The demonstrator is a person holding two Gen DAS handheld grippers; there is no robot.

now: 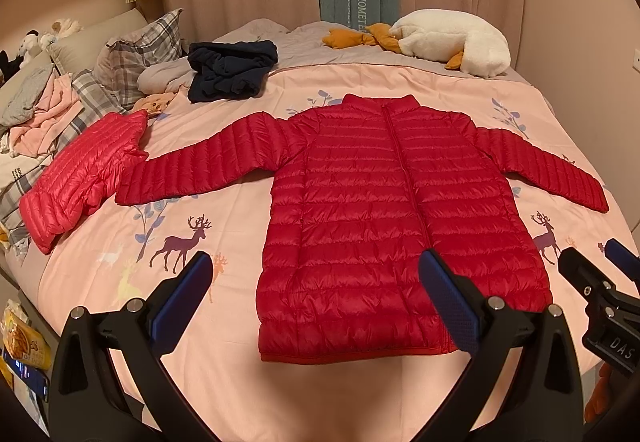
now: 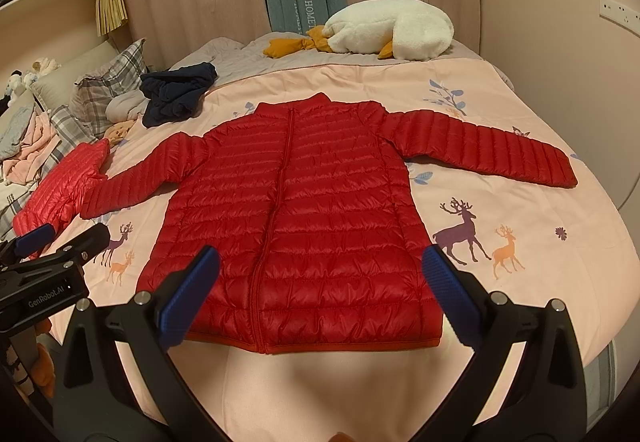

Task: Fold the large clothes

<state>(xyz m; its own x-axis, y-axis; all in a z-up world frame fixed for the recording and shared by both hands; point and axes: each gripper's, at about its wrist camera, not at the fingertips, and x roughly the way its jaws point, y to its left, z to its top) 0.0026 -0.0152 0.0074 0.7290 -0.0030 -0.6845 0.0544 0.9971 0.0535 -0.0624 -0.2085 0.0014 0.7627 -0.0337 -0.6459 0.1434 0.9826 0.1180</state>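
Observation:
A red quilted puffer jacket (image 1: 384,201) (image 2: 304,201) lies flat and zipped on the pink bedspread, front up, both sleeves spread out to the sides, collar away from me. My left gripper (image 1: 316,294) hovers open above the hem's left half, holding nothing. My right gripper (image 2: 320,290) hangs open over the hem's middle, also with nothing in it. Each gripper shows at the edge of the other's view: the right gripper (image 1: 600,274) and the left gripper (image 2: 64,238).
A folded lighter red puffer jacket (image 1: 84,177) (image 2: 60,193) lies left of the sleeve. A dark navy garment (image 1: 232,69) (image 2: 180,89), plaid pillows (image 1: 136,53) and a white plush goose (image 1: 448,41) (image 2: 392,29) sit further back. Curtains hang behind the bed.

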